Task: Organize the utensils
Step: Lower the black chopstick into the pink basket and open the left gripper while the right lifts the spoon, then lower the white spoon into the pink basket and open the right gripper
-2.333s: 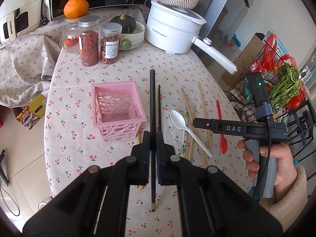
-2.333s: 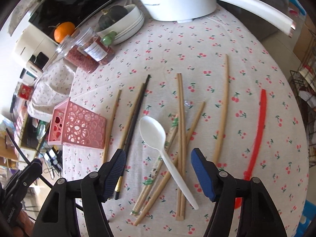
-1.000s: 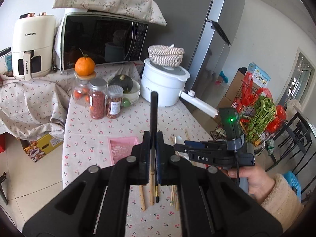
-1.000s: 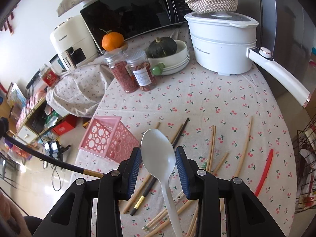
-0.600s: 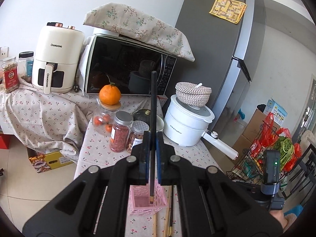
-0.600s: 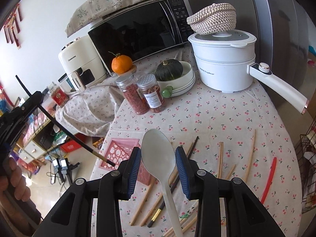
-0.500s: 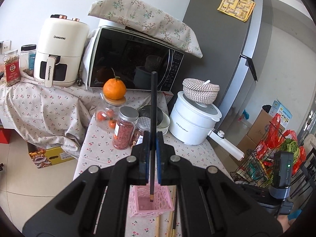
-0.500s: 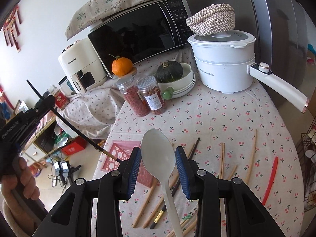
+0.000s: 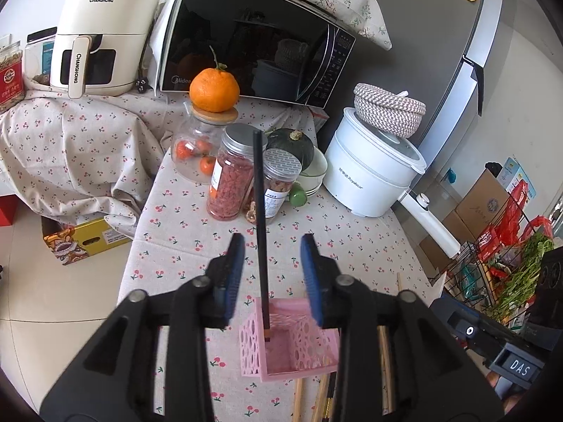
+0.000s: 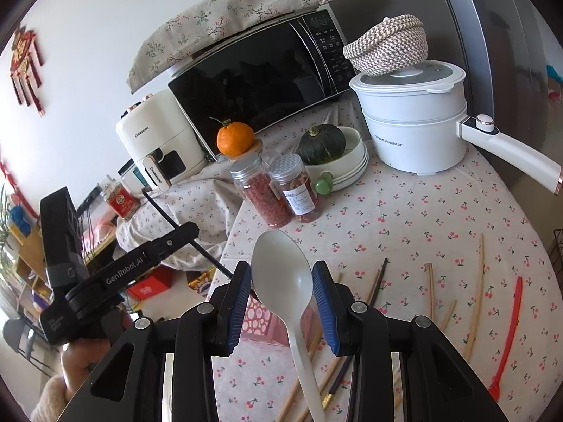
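Left wrist | jaws just opened, black chopstick [image 9: 259, 211] loose between, tip in pink basket [image 9: 309, 343]

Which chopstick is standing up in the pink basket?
The black chopstick. Its lower end sits inside the pink basket and it stands nearly upright between the open left gripper. The other chopsticks all lie flat on the table.

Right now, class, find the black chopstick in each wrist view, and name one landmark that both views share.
Left wrist: the black chopstick stands at centre, its tip in the pink basket.
Right wrist: it slants at left, behind the left gripper.
Shared landmark: the orange on the jar lid.
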